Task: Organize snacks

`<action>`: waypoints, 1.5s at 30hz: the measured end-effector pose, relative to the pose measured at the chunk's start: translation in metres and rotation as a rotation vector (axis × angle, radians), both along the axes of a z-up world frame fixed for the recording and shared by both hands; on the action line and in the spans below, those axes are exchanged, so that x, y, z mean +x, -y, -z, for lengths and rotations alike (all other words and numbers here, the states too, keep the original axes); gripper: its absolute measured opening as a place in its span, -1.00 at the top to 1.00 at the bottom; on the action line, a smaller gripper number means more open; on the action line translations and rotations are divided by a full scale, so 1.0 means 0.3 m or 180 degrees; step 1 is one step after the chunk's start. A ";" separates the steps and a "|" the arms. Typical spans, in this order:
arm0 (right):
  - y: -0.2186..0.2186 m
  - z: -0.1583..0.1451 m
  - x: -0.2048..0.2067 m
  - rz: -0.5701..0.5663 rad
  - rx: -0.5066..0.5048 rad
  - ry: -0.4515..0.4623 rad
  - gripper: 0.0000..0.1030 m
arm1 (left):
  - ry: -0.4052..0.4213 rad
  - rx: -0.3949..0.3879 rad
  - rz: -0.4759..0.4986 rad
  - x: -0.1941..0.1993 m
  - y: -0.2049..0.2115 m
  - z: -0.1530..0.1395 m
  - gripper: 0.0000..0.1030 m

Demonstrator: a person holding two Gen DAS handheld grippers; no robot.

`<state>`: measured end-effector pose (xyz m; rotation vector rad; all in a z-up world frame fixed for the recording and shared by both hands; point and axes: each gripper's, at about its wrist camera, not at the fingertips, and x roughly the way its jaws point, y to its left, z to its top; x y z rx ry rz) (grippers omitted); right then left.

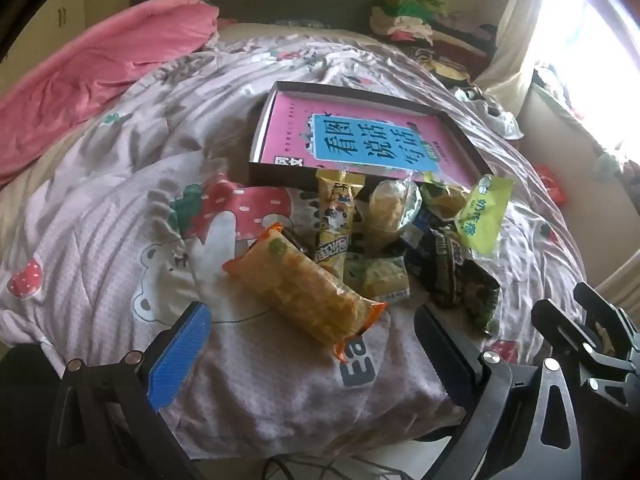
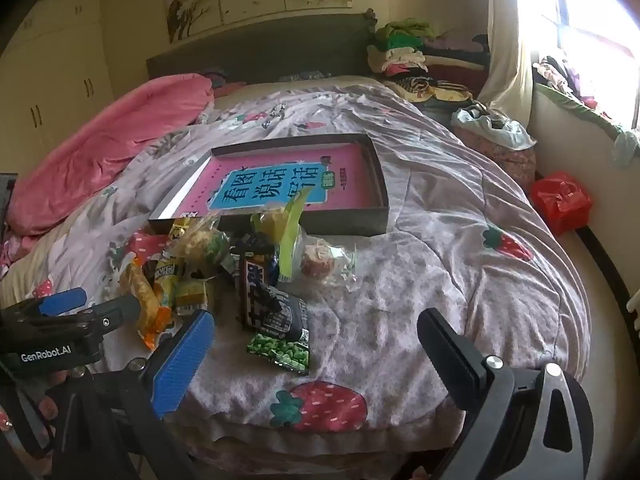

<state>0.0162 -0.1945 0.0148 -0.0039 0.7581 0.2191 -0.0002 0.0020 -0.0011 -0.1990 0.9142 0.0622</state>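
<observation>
Both the left gripper point(image 1: 308, 344) and right gripper point(image 2: 316, 344) are hovering released, lower frame; next move: grasping the orange snack packet point(image 1: 304, 292) for the box point(image 1: 280, 174).

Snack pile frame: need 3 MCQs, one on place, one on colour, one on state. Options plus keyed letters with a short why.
1. Where does the snack pile lie?
A. inside the shallow box
B. on the quilt, in front of the shallow box
C. on the pink blanket

2. What colour is the plastic bag on the floor beside the bed?
A. red
B. blue
C. white

3. How does the left tool stand?
A. shut on the orange cracker pack
B. shut, empty
C. open, holding nothing

Answers:
1 B: the packets sit on the quilt at the near wall of the shallow box, which holds only a pink book.
2 A: it is bright red.
3 C: its fingers stand wide apart, with the orange cracker pack lying untouched ahead of them.
</observation>
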 end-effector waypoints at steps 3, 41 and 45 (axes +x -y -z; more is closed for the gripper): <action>-0.005 -0.002 0.002 0.0013 -0.0117 -0.0065 -0.99 | 0.0019 -0.0025 0.0016 -0.007 -0.009 -0.001 -0.97; -0.009 0.016 0.016 -0.0033 -0.0044 -0.0093 -0.99 | -0.0030 -0.0024 0.0092 0.006 0.034 0.007 -0.97; -0.010 0.019 0.018 -0.0032 -0.0044 -0.0093 -0.99 | -0.0025 -0.0025 0.0091 0.006 0.036 0.008 -0.97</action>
